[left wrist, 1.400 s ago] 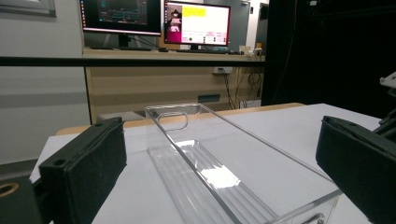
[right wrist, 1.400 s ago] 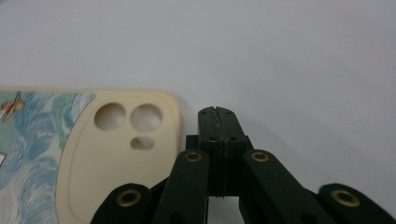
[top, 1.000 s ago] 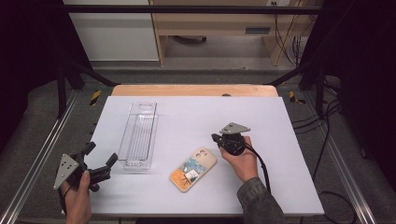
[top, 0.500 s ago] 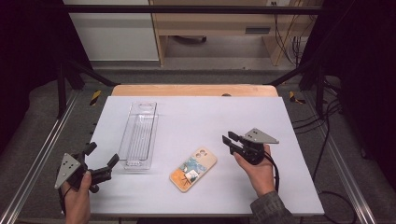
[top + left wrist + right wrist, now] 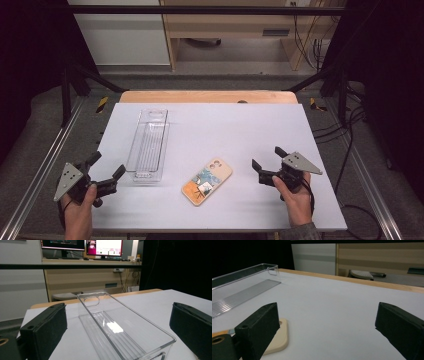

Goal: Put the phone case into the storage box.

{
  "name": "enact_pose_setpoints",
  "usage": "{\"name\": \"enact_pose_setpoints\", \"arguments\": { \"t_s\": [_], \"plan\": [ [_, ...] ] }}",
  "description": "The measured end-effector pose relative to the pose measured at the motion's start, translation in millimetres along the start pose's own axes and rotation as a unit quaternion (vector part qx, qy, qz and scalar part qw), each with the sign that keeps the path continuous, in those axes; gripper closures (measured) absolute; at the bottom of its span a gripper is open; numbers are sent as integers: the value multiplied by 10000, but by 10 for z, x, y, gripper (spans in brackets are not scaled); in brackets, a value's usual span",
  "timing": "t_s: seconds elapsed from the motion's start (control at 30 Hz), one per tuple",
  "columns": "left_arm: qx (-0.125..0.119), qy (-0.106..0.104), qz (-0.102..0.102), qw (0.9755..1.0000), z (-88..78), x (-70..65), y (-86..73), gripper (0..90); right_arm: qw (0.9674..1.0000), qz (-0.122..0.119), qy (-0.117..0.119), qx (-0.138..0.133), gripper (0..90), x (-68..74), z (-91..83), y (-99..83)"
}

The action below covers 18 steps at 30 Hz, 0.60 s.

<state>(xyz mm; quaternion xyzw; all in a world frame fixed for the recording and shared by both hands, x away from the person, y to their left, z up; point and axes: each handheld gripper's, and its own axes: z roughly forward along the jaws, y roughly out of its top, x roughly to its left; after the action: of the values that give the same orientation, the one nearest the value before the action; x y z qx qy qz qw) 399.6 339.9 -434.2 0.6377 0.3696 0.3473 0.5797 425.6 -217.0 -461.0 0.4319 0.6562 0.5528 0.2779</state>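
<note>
Phone case, thin cream-and-orange printed plastic, lies flat mid-table beside the clear ribbed plastic tray; light, slightly flexible, slick, best pinched across its long edges. Right gripper, jaws just opened wide, holds nothing; left gripper gapes empty too.

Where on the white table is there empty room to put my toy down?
The biggest bare patch is the table's far right part, beyond the phone case and right of the clear tray. A narrow strip lies between tray and case. The near edge is crowded: left gripper by the tray's end, right gripper beside the case.
</note>
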Motion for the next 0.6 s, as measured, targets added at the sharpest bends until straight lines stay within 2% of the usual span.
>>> {"name": "enact_pose_setpoints", "arguments": {
  "t_s": [0.07, 0.27, 0.33, 0.43, 0.53, 0.6],
  "plan": [
    [0, 11, 23, 10000, -17, 2, 20, 10, 10000, 48, -31, -52, 54, -41, -34, -36],
    [119, -28, 66, 9999, -1, -43, 75, 17, 9997, -50, -175, -146, 60, -94, -129, -94],
    [179, -76, 117, 9997, 15, -83, 107, 17, 9995, -124, -278, -112, 61, -96, -152, -111],
    [240, -166, 165, 9994, 50, -169, 166, 16, 9995, -57, -286, -99, 61, -111, -153, -156],
    [295, -242, 207, 9991, 84, -253, 223, 17, 9994, -97, -323, -75, 60, -108, -159, -170],
    [427, -265, 207, 9985, 107, -320, 265, 16, 9991, -163, -371, -88, 60, -109, -175, -165]
  ]
}}
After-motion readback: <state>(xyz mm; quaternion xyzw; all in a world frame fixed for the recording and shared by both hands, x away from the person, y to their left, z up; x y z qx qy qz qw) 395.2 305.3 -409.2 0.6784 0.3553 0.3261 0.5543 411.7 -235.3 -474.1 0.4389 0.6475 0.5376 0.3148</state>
